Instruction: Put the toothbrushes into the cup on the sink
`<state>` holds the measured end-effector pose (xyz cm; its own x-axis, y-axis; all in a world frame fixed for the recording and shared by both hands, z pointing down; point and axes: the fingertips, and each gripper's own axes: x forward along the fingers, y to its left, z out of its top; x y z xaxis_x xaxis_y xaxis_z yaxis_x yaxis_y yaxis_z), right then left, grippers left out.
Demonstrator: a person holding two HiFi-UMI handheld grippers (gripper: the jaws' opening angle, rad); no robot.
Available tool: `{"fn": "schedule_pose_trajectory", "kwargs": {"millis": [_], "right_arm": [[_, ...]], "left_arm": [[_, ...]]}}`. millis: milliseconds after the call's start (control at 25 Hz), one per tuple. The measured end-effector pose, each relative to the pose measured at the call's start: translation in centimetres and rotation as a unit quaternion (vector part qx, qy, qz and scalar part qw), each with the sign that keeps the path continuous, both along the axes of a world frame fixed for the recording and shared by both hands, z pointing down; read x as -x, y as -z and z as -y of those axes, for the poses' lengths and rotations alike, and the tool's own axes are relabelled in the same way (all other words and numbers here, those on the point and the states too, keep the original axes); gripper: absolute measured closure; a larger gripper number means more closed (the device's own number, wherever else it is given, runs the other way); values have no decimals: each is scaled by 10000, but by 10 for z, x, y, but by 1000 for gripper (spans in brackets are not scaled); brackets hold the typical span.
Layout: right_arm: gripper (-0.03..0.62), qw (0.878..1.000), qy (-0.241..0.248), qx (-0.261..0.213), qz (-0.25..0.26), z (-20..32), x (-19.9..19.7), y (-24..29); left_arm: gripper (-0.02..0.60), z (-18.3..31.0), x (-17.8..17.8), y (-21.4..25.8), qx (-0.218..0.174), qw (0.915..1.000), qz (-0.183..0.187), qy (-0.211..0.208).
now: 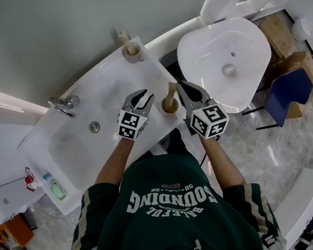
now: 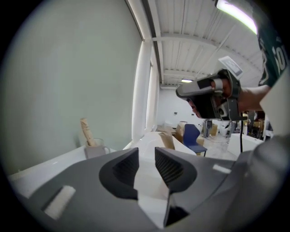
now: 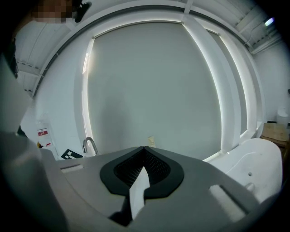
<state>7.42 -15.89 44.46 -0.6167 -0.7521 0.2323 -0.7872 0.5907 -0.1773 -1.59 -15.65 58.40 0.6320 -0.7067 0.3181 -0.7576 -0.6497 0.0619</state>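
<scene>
Only print I can read is "SOUNDING" on the green sweatshirt (image 1: 171, 199); the red label (image 3: 41, 132) is too small. One pale wooden toothbrush (image 1: 125, 40) stands tilted in the greyish cup (image 1: 132, 53) at the far corner of the sink (image 1: 74, 148), about 12 o'clock from the left gripper (image 1: 142, 98). Its jaws are apart and empty. The right gripper (image 1: 186, 89) is closed on nothing. A tan wooden-looking piece (image 1: 169, 102) stands between them.
</scene>
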Motion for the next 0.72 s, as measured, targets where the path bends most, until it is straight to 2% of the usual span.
{"fn": "schedule_pose_trajectory", "kwargs": {"millis": [120, 160, 200, 320, 560, 720], "right_arm": [[591, 9992, 380, -105, 77, 3, 37, 5], [591, 9986, 508, -126, 85, 2, 48, 6], [591, 9978, 638, -143, 85, 1, 59, 7], [591, 9942, 1051, -193, 114, -2, 99, 6], [591, 9840, 1753, -268, 180, -10, 169, 1], [591, 9769, 2100, -348, 201, -20, 206, -2]], "left_arm": [[450, -1, 41, 17, -122, 9988, 35, 465], [475, -3, 53, 22, -158, 9980, 20, 605], [531, -7, 66, 26, -191, 9971, -13, 743], [532, -17, 111, 41, -271, 9919, -115, 1238], [532, -48, 197, 62, -403, 9707, -89, 2367], [532, -75, 242, 66, -399, 9581, -35, 2838]]}}
